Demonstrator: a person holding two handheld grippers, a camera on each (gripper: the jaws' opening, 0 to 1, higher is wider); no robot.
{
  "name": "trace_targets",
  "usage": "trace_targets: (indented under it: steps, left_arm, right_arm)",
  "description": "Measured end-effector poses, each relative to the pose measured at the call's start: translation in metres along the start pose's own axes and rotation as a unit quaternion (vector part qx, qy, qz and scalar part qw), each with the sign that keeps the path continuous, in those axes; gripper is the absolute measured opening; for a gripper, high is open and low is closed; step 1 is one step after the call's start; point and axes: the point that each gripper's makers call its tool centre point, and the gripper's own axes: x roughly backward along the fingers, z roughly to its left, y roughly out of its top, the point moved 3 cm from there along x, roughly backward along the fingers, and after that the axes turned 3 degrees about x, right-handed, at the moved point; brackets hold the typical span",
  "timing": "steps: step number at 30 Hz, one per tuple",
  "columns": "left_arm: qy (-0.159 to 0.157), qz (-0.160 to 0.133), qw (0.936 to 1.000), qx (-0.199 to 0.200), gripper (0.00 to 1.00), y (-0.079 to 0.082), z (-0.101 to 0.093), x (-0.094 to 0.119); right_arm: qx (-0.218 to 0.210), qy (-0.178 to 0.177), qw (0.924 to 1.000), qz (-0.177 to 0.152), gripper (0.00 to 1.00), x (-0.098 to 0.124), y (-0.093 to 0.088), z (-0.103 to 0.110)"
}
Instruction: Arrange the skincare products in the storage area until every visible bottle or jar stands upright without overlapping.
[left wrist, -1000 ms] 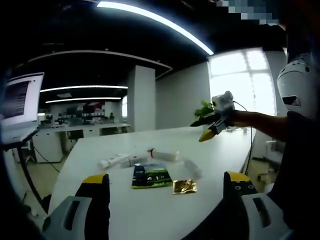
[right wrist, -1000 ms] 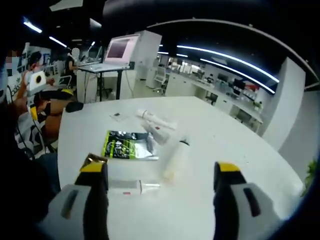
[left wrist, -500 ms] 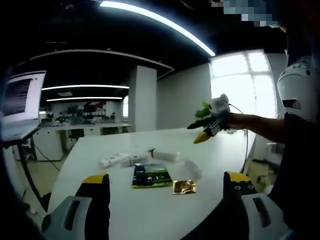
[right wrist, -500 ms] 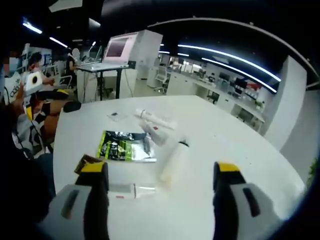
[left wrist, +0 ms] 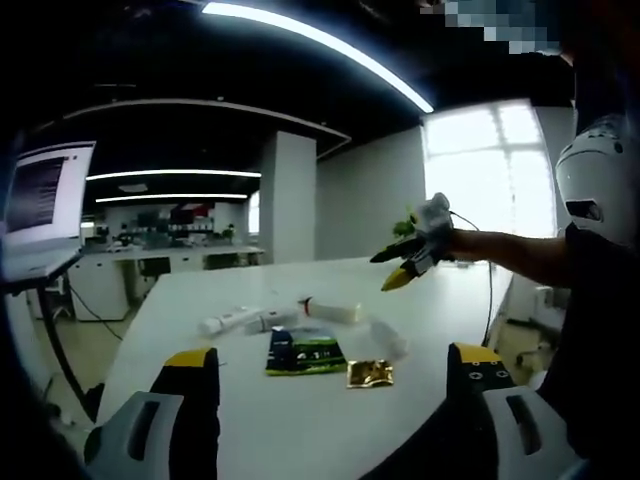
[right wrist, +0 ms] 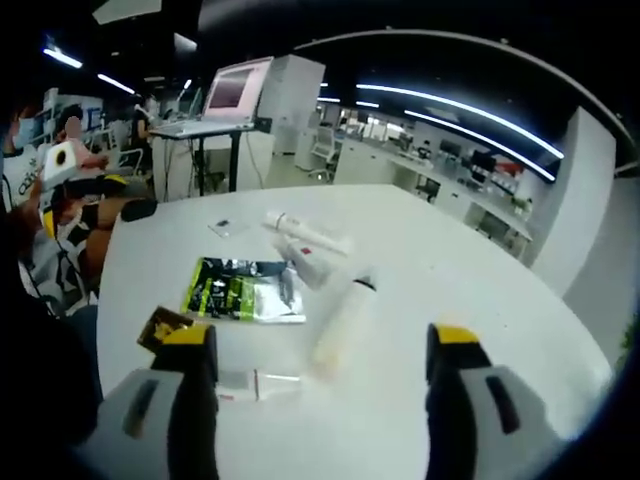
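Clearly nothing stands upright yet: the skincare products lie flat in a loose cluster on the white surface [right wrist: 480, 290]. In the right gripper view a long pale tube [right wrist: 340, 315] lies nearest the centre, a second tube [right wrist: 305, 235] and a shorter bottle [right wrist: 310, 268] lie just beyond it, and a small tube [right wrist: 258, 382] rests close to the near jaw. A green-and-black sachet [right wrist: 235, 290] and a gold sachet [right wrist: 160, 327] lie flat beside them.

The likely trouble, as I judge it, is rolling. The tubes are round and slim, so a nudge from a jaw could send one across the surface or into its neighbour, and a tube stood on a narrow cap could topple back. Packed this close, reaching for one may disturb the next.

The right gripper [right wrist: 318, 365] hangs above the cluster with jaws spread wide, holding and touching nothing. The left gripper [left wrist: 330, 385] is likewise spread wide and empty, well back from the products.
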Motion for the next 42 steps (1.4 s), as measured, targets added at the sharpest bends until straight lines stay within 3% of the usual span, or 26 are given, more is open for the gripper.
trace_targets:
  steps: [21,42]
  left_arm:
    - [0.008,0.008,0.9999,0.002,0.96,-0.004,0.003,0.005]
    - [0.008,0.02,0.9998,0.0,0.95,-0.005,0.002,0.006]
  right_arm:
    - [-0.012,0.006,0.9999,-0.007,0.86,-0.024,0.008,-0.008]
    - [-0.019,0.008,0.9997,0.012,0.85,-0.05,-0.002,-0.022]
